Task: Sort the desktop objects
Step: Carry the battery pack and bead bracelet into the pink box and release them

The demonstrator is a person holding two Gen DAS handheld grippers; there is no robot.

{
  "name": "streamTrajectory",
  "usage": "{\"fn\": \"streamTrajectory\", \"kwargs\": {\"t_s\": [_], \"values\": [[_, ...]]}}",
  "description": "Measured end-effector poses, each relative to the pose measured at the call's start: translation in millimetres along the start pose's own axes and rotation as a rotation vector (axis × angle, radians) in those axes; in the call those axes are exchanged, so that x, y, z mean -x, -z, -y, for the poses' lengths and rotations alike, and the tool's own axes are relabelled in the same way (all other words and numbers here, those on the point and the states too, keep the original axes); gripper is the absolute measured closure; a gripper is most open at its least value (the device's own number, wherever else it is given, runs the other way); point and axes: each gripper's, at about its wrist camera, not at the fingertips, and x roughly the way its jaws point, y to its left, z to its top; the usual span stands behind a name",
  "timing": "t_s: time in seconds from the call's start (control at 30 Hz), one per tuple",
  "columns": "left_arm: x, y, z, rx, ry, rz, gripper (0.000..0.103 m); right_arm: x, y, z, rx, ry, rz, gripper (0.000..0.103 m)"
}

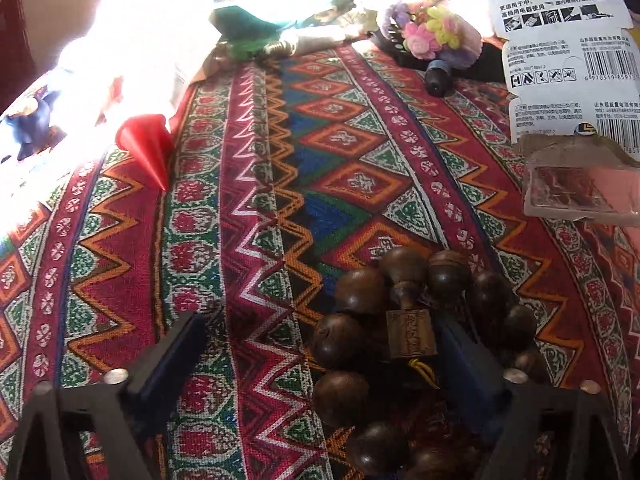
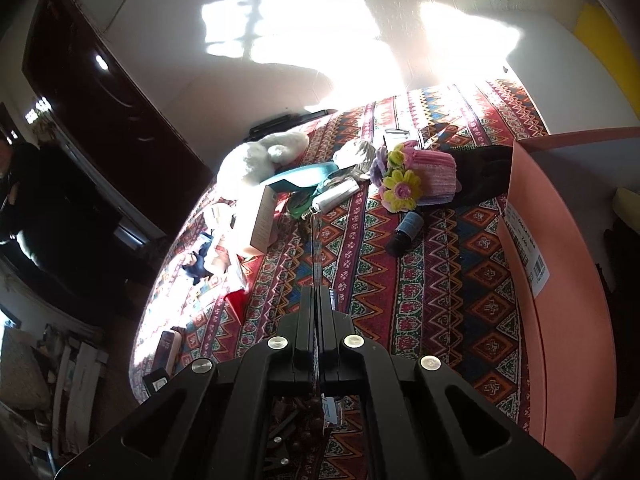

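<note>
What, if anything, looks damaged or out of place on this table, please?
The battery card held in the right gripper looks torn along its lower edge, its clear blister crumpled. A small dark bottle lies on its side by the knitted flowers.

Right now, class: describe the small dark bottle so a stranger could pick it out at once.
Start at the patterned tablecloth, then find the pink holder of fuzzy flowers by the pink box. Just in front lies the small dark bottle, on its side, alone on bare cloth: the only dark, smooth cylinder there.
</note>
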Motion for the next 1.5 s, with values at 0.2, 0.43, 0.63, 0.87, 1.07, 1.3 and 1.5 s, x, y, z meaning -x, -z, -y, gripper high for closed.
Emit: {"fn": "streamTrajectory", "kwargs": {"t_s": [0.2,0.43,0.63,0.87,1.07,1.3,1.5], "values": [[30,2,5,0.08,0.114,0.061,0.087,18,-1,10,-0.004,0.014,0.041,0.103],[99,-39,39,0.027,0.186,0.215,0.087,60,-10,21,-0.011,0.033,0.149,0.103],[149,-87,84,-0.061,0.24,0.366,0.086,120,-15,26,0.001,0.076,0.302,0.103],[182,-147,158,-0.15,0.381,0.471,0.086,191,-16,39,0.01,0.164,0.487,0.103],[186,-177,246,-0.261,0.489,0.488,0.086,237,-11,67,-0.025,0.263,0.592,0.103],[148,-191,319,-0.325,0.556,0.404,0.086,268,-6,114,-0.084,0.404,0.621,0.103],[117,-191,339,-0.304,0.482,0.352,0.036,263,-6,156,-0.165,0.481,0.561,0.096]]}}
